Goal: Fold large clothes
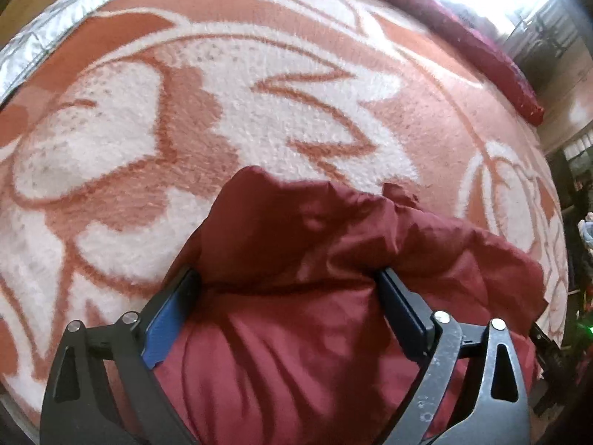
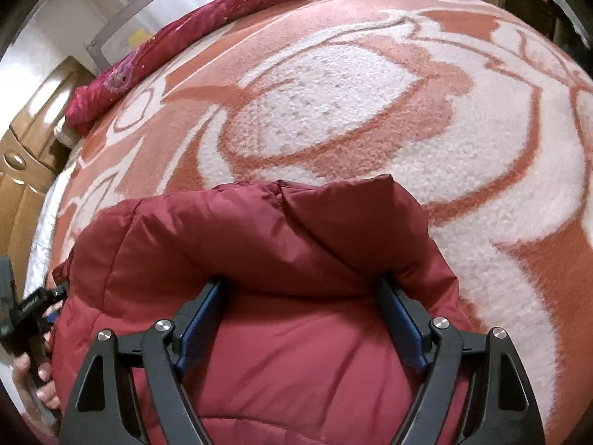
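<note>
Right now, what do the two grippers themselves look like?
Both match. The left gripper and right gripper each have two black fingers lined with blue pads, on black link arms with triangular cut-outs and round silver pivot pins. The left gripper's right link looks scuffed grey. No cables or sleeves show.

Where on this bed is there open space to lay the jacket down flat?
The orange and white floral blanket lies bare between the dark red puffy jacket and the magenta rolled quilt along the far edge. The near edge is crowded: jacket bulk fills both grippers.
</note>
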Motion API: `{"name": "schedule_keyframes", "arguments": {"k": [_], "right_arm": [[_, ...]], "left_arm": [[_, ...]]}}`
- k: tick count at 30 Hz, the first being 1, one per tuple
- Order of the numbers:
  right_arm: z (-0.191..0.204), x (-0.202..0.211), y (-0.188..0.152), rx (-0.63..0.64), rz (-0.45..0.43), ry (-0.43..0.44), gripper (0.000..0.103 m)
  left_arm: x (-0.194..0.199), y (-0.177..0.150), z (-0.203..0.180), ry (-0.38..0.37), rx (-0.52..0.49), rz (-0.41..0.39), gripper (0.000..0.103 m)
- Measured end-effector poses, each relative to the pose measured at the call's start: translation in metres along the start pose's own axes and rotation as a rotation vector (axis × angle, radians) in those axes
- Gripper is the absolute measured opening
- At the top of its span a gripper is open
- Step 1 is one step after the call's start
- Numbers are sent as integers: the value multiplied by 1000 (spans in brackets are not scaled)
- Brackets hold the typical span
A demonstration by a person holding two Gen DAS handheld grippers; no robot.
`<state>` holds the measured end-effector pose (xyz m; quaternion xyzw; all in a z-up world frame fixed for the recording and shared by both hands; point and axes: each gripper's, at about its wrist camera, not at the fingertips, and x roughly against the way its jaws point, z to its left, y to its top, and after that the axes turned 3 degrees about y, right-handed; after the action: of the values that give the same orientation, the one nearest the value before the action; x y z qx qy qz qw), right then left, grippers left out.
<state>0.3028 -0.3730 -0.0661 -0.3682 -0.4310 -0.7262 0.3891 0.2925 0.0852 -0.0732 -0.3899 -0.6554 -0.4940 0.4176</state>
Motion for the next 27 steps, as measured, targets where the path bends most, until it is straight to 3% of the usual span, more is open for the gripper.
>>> {"name": "schedule_keyframes", "arguments": {"k": [7,13,19,27], "right_arm": [[-4,6,-2,-21,-16,32,82],[3,44,-16,21,-138,14,82],[42,95,-68,190,-211,45,83],[82,125,-152,371,-181,81,83]], "left_arm": [[69,-43,-6,-89,-141,-104,95],[108,-86,-11,-103,-268,-160,95],[135,-129,-22,-129,-362,-200,95],[138,-172,-44,-132,-446,-192,95]]}}
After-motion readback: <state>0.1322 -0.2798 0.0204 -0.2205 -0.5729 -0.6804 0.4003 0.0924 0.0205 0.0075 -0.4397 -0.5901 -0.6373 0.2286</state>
